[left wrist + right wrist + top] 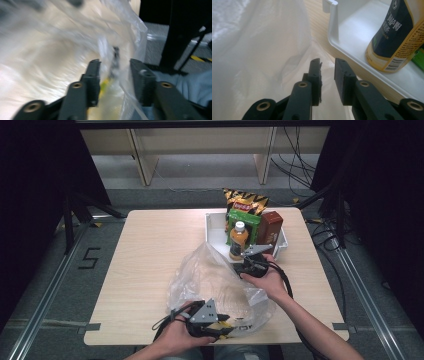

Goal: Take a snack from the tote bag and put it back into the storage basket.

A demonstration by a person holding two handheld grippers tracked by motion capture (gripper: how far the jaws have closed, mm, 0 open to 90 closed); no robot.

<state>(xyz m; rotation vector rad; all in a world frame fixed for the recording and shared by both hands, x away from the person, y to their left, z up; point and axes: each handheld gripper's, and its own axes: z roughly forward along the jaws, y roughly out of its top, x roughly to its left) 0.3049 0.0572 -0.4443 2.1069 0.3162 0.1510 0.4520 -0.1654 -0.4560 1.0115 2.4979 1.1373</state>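
One clear, crumpled plastic bag (pixel 220 282) is seen at the table's (pixel 150 255) near edge; left gripper (pixel 113 72) parted around its film, right gripper (pixel 327 72) hold unclear; one bottle (pixel 238 240) binned

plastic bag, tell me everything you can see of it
The plastic bag is clear, thin and crinkled, lying loosely billowed on the wooden table, from near its front edge up to the white bin. Something yellow shows inside, low down, too blurred to name. The right gripper has the bag's far edge between its jaws, which stand slightly apart. The left gripper is at the near end, with film between its open jaws.
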